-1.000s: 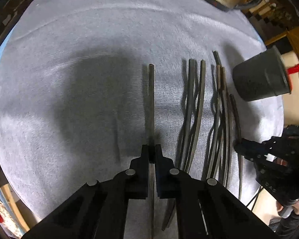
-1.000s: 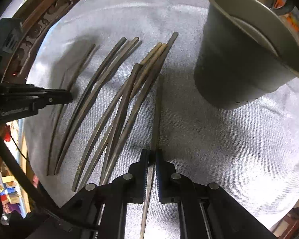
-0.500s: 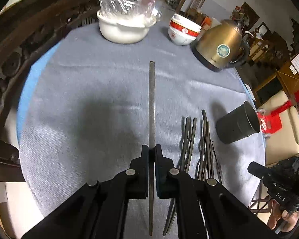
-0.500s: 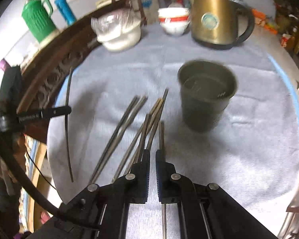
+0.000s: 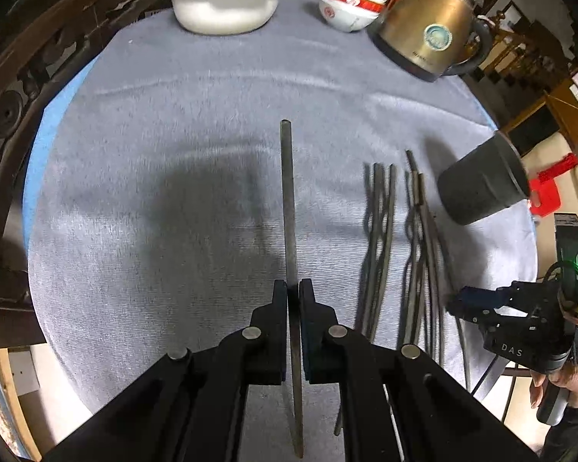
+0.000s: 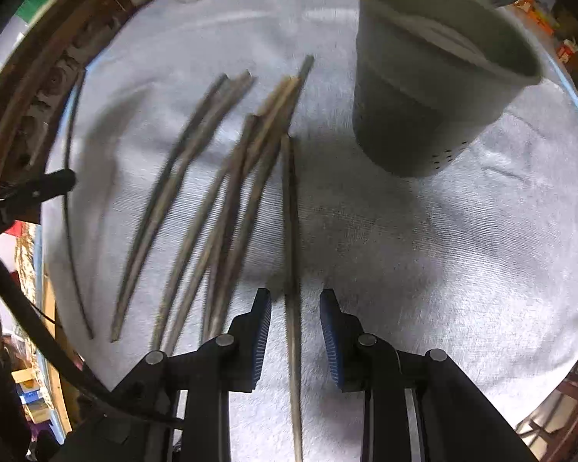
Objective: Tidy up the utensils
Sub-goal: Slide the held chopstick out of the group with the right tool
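left hand-held gripper (image 5: 293, 292) clamped mid-shaft on chopstick (image 5: 287, 200); right hand-held gripper (image 6: 294, 308) wide, straddling loose chopstick (image 6: 290, 211); thin, stiff, likely slippery.

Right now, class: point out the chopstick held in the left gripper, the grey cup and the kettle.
Chopstick (image 5: 288, 200), left wrist view: middle of its shaft, ahead of the shut fingers.
Cup (image 6: 412, 115), right wrist view: its outer wall.
Kettle (image 5: 427, 27), left wrist view: its gold body, left of the round badge.

Both claws are black, angular linkages studded with round silver pivot pins. The right claw (image 6: 294, 331) has blue ribbed pads (image 6: 263, 331); its housing reads "DAS", with a green light and black cable.
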### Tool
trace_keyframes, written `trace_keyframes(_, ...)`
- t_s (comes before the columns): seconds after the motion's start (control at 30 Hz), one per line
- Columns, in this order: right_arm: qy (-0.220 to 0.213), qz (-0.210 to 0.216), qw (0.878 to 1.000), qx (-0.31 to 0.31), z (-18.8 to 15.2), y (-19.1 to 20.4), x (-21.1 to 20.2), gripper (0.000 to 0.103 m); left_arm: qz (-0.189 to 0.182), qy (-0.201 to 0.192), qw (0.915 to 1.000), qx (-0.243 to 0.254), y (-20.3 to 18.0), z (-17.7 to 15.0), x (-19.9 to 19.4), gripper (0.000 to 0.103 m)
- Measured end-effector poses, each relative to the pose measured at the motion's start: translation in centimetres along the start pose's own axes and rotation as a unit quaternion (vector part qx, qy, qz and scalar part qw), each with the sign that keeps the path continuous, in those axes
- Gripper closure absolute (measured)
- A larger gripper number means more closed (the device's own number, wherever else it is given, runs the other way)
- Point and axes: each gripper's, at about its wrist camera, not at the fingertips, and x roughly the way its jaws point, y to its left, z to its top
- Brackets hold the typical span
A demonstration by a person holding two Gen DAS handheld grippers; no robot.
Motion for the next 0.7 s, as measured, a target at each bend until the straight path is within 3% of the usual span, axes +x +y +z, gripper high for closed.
trace_keyframes(0.1, 0.002, -0.018, 1.000, -0.021, 0.6, 0.8, 0.2, 0.075, 0.003, 0.011, 0.9999, -0.002, 0.1, 0.3, 1.0, 0.096)
trace_keyframes(0.17, 0.006, -0.045, 0.998, -0.037, 1.0, 1.5, 0.4, 0.092, 0.001, 0.018, 0.9998, -0.006, 0.3, 0.4, 1.6, 0.096)
trace_keyframes(0.2, 0.005, -0.049, 0.998, -0.040, 1.2, 1.6, 0.5, 0.095, 0.001, 0.019, 0.9998, -0.007, 0.3, 0.5, 1.7, 0.096)
trace_keyframes(0.33, -0.020, -0.018, 1.000, -0.017, 0.9, 0.7, -0.3, 0.095, -0.007, 0.004, 1.0000, -0.003, 0.2, 0.5, 1.1, 0.096)
trace_keyframes(0.57, -0.130, 0.037, 0.990, 0.029, -0.6, -0.8, -5.6, 0.095, -0.021, -0.057, 0.9980, -0.019, 0.5, 1.4, -2.1, 0.097)
trace_keyframes(0.63, -0.158, 0.044, 0.986, 0.035, -0.6, -1.0, -7.4, 0.095, -0.019, -0.049, 0.9985, -0.015, 0.3, 1.6, -2.3, 0.097)
trace_keyframes(0.7, -0.159, 0.049, 0.985, 0.034, -1.1, -1.1, -8.2, 0.095, -0.024, -0.011, 0.9996, -0.008, 0.1, 1.7, -1.4, 0.097)
